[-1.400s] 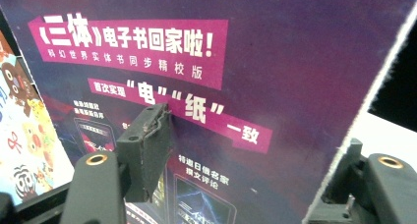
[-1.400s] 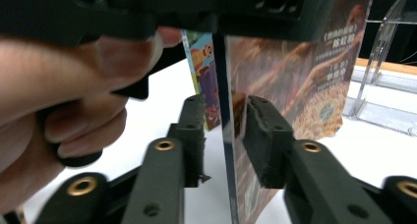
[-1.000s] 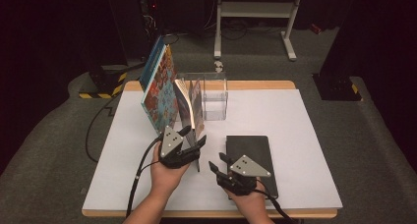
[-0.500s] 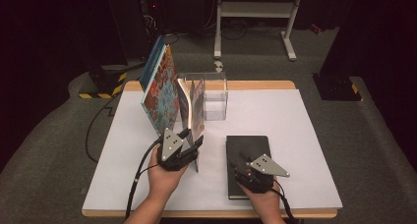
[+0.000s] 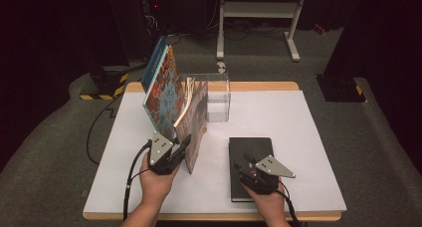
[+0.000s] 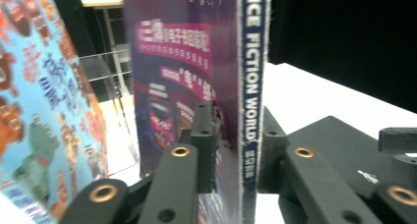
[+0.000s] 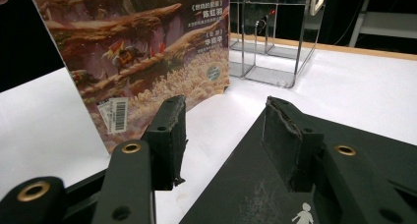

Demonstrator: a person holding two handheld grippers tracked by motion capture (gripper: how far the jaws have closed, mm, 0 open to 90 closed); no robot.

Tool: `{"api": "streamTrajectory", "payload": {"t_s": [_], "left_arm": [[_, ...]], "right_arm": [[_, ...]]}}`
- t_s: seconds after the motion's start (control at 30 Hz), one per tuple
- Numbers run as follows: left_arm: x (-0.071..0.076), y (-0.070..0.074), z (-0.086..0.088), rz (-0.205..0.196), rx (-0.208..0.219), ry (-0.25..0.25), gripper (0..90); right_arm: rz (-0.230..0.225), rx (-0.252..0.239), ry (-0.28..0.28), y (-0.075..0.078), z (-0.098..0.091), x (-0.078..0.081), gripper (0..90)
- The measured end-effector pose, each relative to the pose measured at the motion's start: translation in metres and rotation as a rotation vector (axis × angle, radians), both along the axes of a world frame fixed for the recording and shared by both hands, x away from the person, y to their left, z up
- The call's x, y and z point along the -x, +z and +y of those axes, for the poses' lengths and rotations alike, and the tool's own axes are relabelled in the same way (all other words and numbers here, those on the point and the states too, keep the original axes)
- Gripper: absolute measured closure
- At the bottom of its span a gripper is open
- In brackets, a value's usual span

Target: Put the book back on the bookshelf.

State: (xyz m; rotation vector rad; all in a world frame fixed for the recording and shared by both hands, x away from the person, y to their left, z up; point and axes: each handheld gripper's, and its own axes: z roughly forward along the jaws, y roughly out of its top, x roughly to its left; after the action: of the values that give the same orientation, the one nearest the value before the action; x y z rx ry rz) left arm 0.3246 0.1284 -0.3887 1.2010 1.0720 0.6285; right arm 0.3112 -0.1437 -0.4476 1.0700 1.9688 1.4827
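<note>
A purple science-fiction magazine [image 5: 197, 125] stands upright on the white table [image 5: 303, 132], its spine [image 6: 251, 62] facing me. My left gripper [image 5: 184, 148] has just been closing, and its pads now press on both sides of the spine low down [image 6: 236, 140]. A black notebook [image 5: 251, 157] lies flat to the right. My right gripper [image 5: 245, 166] hovers low over the notebook's near left corner [image 7: 246, 184]. Its jaws [image 7: 226, 135] are open, one over the table and one over the cover, with nothing gripped.
A large book with a colourful patterned cover [image 5: 161, 90] leans to the left just behind the magazine [image 7: 147, 52]. A clear acrylic stand [image 5: 217, 97] sits at the back middle of the table. The table's right half is bare white. Dark floor and a metal frame [image 5: 259, 8] lie beyond.
My right gripper has shifted a little to the right along the notebook's near end. The left hand has stayed at the magazine's spine, and its jaws have drawn in on it.
</note>
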Motion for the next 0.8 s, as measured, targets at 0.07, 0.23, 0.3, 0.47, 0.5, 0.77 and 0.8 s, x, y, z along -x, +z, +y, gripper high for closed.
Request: {"api": "streamTrajectory", "payload": {"t_s": [0.07,0.23,0.3,0.47,0.5,0.77,0.8], "left_arm": [[-0.001,0.001,0.004,0.005,0.016,0.003,81.2],[-0.001,0.001,0.013,0.012,0.023,-0.004,83.1],[-0.002,0.001,0.016,0.016,0.025,-0.01,83.2],[-0.002,0.002,0.023,0.021,0.035,-0.025,83.3],[-0.003,0.002,0.024,0.02,0.034,-0.029,83.3],[-0.003,0.001,0.033,0.029,0.033,-0.059,83.1],[-0.003,0.001,0.033,0.029,0.034,-0.061,83.1]], "right_arm": [[0.0,0.002,-0.001,0.0,0.0,0.0,51.0],[0.002,0.001,-0.006,0.0,-0.002,-0.001,51.0],[-0.001,0.007,-0.009,-0.001,-0.002,-0.001,51.1],[-0.007,0.029,-0.02,-0.002,-0.006,-0.004,50.8],[-0.007,0.036,-0.02,-0.002,-0.006,-0.004,50.6],[-0.013,0.062,-0.035,-0.001,-0.017,-0.008,49.2],[-0.017,0.068,-0.04,0.0,-0.02,-0.008,49.1]]}}
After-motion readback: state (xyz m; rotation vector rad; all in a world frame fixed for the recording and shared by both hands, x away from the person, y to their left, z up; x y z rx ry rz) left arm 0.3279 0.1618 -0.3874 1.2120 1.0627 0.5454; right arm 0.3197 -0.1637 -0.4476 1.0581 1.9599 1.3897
